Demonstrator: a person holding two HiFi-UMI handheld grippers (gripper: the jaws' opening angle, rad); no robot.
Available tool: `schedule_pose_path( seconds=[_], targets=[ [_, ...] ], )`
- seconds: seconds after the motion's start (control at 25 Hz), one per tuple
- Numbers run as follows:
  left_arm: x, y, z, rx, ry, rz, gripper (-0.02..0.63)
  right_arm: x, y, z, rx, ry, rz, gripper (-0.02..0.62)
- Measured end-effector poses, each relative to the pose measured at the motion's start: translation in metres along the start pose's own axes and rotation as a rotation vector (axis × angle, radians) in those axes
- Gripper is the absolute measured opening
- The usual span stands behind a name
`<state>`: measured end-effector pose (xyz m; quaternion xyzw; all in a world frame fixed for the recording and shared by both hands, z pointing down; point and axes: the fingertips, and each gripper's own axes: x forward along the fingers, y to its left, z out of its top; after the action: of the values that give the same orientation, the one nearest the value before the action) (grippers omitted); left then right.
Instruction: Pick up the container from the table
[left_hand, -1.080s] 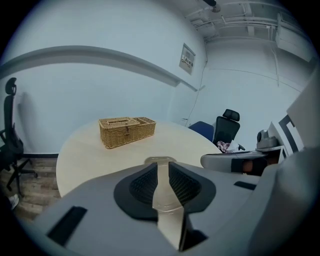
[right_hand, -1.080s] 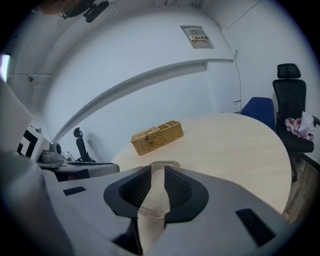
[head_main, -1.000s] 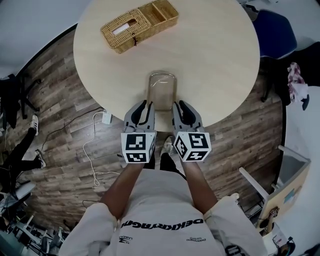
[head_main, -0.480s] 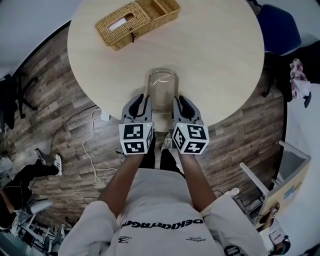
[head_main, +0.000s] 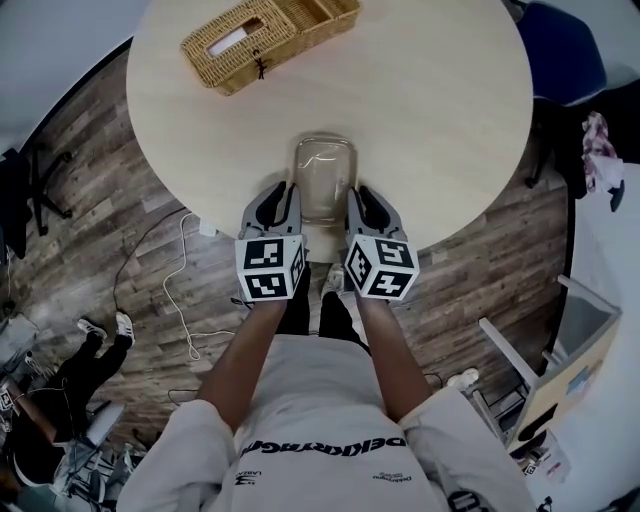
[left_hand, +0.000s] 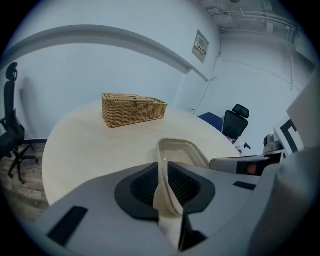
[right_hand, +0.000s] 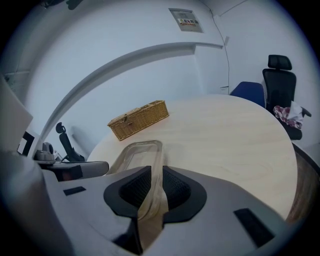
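A clear, empty rectangular container (head_main: 325, 175) sits at the near edge of the round table (head_main: 430, 120). My left gripper (head_main: 287, 203) is shut on its left wall. My right gripper (head_main: 357, 205) is shut on its right wall. In the left gripper view the container's rim (left_hand: 181, 150) runs between the black pads (left_hand: 145, 187) of the left gripper (left_hand: 168, 189). The right gripper view shows the container (right_hand: 137, 152) with its other wall pinched in the right gripper (right_hand: 151, 189). Whether its base still touches the table, I cannot tell.
A wicker basket (head_main: 262, 35) lies at the table's far left, also seen as the basket (left_hand: 132, 109) and the basket (right_hand: 139, 119). A blue chair (head_main: 560, 55) and a black office chair (right_hand: 279, 80) stand at the right. A white cable (head_main: 185, 300) trails on the wood floor.
Both grippers have slid forward along the container's sides, from its near end to about halfway. The container looks slightly larger in the head view.
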<state>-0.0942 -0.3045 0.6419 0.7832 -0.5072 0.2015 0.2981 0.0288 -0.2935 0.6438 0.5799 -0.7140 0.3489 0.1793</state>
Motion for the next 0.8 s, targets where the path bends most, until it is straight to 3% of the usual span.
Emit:
schedule_pose_path(
  seconds=[0.8],
  targets=[
    [0.0004, -0.0033, -0.0035, -0.064, 0.004, -0.007, 0.035, -0.0024, 0.0003, 0.0055, 0.040, -0.012, 0.016, 0.052]
  ],
)
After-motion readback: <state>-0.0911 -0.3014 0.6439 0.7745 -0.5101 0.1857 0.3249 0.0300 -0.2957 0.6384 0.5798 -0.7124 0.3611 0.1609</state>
